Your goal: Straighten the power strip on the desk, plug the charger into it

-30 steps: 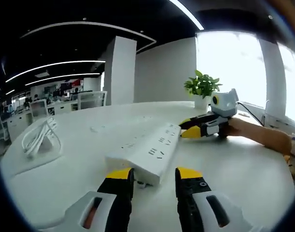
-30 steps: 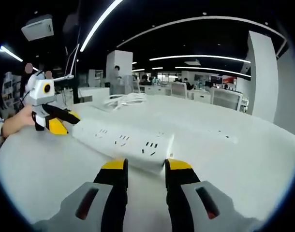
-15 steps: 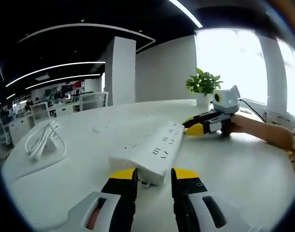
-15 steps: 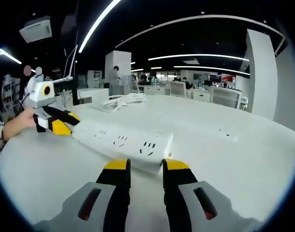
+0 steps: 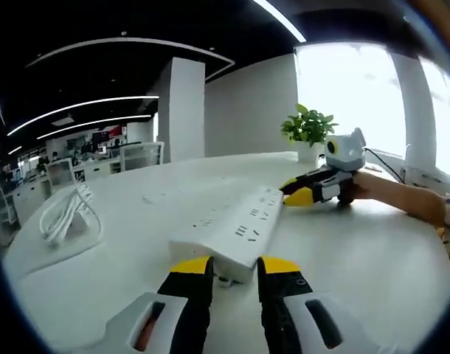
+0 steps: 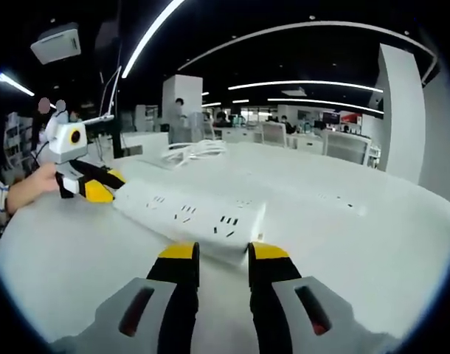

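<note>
A long white power strip [image 5: 236,228] lies flat on the white desk [image 5: 358,258], running from my left gripper [image 5: 234,267] away to my right gripper [image 5: 295,193]. In the left gripper view my own yellow-tipped jaws stand a narrow gap apart at the strip's near end, with a small stub under the strip showing between them. In the right gripper view the power strip [image 6: 188,214] runs leftward to the left gripper [image 6: 103,186], and the right gripper [image 6: 223,252] sits at its near end, jaws slightly apart. A coiled white charger cable [image 5: 63,214] lies farther off [image 6: 192,151].
A potted plant [image 5: 307,129] stands at the desk's far edge by the bright window. A person's hand [image 5: 387,199] holds the right gripper; another hand [image 6: 29,188] holds the left one. Office desks and chairs [image 6: 306,140] stand beyond the table.
Both pairs of jaws have narrowed their gap at the strip's ends. The strip has turned slightly in both views.
</note>
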